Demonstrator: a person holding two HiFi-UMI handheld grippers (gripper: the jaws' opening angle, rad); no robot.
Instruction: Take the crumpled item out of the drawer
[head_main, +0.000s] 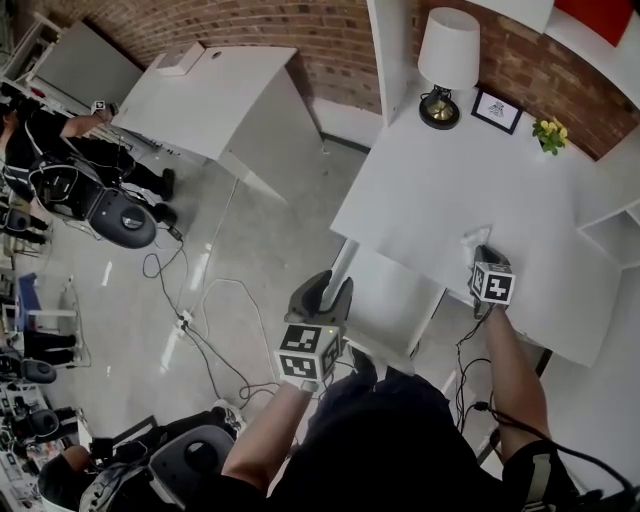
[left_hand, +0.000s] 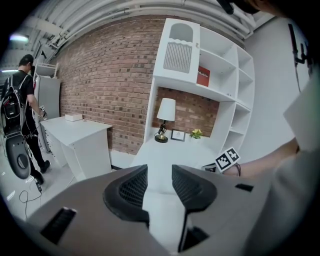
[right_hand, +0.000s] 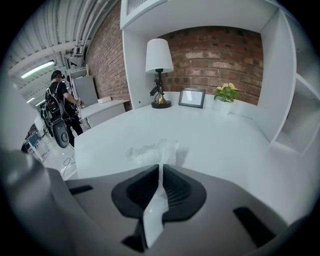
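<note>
The crumpled item (right_hand: 152, 150) is a clear plastic wad lying on the white desk top (head_main: 430, 190); it also shows in the head view (head_main: 470, 240). My right gripper (right_hand: 161, 168) is shut on a strip of it that runs back between the jaws, and its tip rests low over the desk near the front edge (head_main: 483, 252). A white drawer-like panel (head_main: 395, 300) juts out under the desk's front. My left gripper (head_main: 322, 292) hovers beside that panel, open, with nothing between its fingers (left_hand: 160, 172).
At the desk's back stand a lamp (head_main: 446, 60), a picture frame (head_main: 497, 110) and a small plant (head_main: 550, 133). White shelving rises on the right (left_hand: 225, 80). A second white desk (head_main: 210, 100), floor cables (head_main: 200, 320) and a person (head_main: 60, 140) are at the left.
</note>
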